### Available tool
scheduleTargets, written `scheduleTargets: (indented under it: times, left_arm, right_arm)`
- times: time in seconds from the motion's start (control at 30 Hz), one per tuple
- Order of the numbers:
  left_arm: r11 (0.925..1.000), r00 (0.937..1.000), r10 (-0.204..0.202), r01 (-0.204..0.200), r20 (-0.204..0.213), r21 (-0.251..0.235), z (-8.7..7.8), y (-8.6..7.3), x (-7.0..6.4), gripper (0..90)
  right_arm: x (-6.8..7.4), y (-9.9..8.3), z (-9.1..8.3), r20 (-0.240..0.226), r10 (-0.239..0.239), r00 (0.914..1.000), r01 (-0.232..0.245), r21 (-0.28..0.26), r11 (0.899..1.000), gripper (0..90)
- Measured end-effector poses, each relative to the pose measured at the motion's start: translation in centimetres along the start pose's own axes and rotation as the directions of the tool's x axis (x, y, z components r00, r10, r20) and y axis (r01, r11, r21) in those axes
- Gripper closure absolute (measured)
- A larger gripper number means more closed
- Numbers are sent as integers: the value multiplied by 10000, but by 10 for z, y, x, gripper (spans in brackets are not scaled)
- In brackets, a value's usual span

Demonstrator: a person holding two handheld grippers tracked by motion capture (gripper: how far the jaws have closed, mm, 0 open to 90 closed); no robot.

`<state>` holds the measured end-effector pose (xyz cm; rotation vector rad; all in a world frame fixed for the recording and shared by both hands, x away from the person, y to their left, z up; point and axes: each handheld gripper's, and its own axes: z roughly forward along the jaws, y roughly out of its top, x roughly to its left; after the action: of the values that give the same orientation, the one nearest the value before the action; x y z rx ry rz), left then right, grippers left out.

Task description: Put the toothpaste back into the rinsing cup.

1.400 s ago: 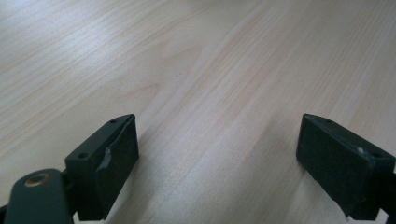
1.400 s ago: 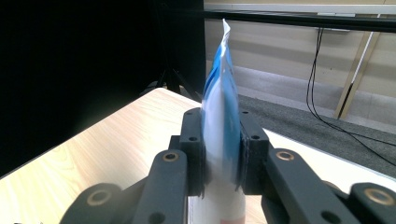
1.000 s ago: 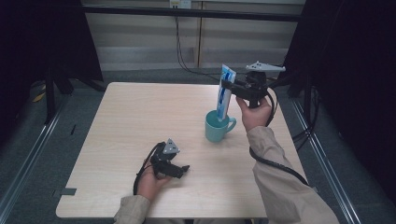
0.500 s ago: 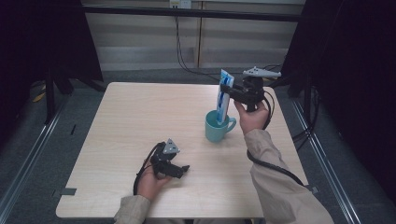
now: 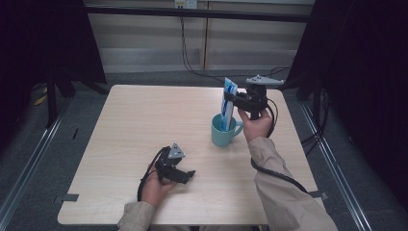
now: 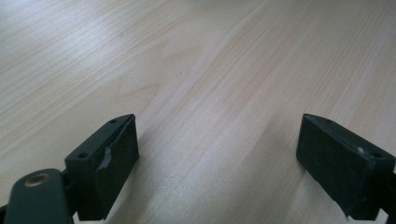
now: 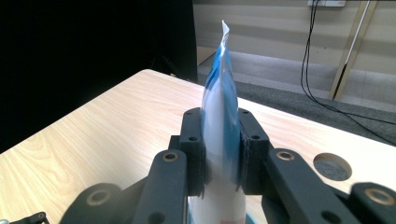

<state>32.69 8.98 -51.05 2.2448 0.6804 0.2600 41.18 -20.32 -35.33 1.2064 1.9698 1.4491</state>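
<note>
Lower than a second ago, the blue-and-white tube (image 5: 229,100) now stands upright with its bottom end inside the teal mug (image 5: 224,132), its crimped top pointing up; the mug itself has stayed put on the right half of the table (image 5: 130,120). Clamped across the tube's upper body, just above the mug's rim, are the jaws of the right gripper (image 5: 233,102), and in the right gripper view they press its flat sides from both flanks. Holding it that high probably leaves the jaws clear of the mug while the tube goes in. No brand or writing can be read on the tube; its print is too blurred and turned edge-on. Well apart from the mug, toward the near edge of the table, the left gripper (image 5: 185,174) rests low in the person's hand, jaws spread wide over bare wood and holding nothing, seemingly parked out of the way.
</note>
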Motion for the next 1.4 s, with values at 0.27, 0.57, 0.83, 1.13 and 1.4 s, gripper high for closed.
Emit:
scheduleTargets:
  times: [0.27, 0.57, 0.83, 1.13, 1.4]
  left_arm:
    - [10000, 10000, -28, 28, 7, -4, 0, 0, 0, 126]
    - [10000, 10000, -90, 90, 5, -37, 0, 0, -1, 126]
    - [10000, 10000, 23, -23, 18, 67, 0, 0, 0, 127]
    - [10000, 10000, -12, 12, 9, 66, 0, 0, 0, 127]
    - [10000, 10000, -11, 11, -7, 62, 0, 0, 0, 128]
  right_arm:
    - [2, -10, 6, -117, 72, 9999, -71, 79, 9999, 758]
    - [5, -22, 12, -188, 252, 9995, -248, 206, 9995, 756]
    - [3, -29, 16, -194, 360, 9992, -353, 331, 9988, 756]
    - [1, -36, 16, -220, 521, 9984, -513, 367, 9980, 755]
    - [-2, -37, 16, -207, 586, 9981, -579, 310, 9978, 751]
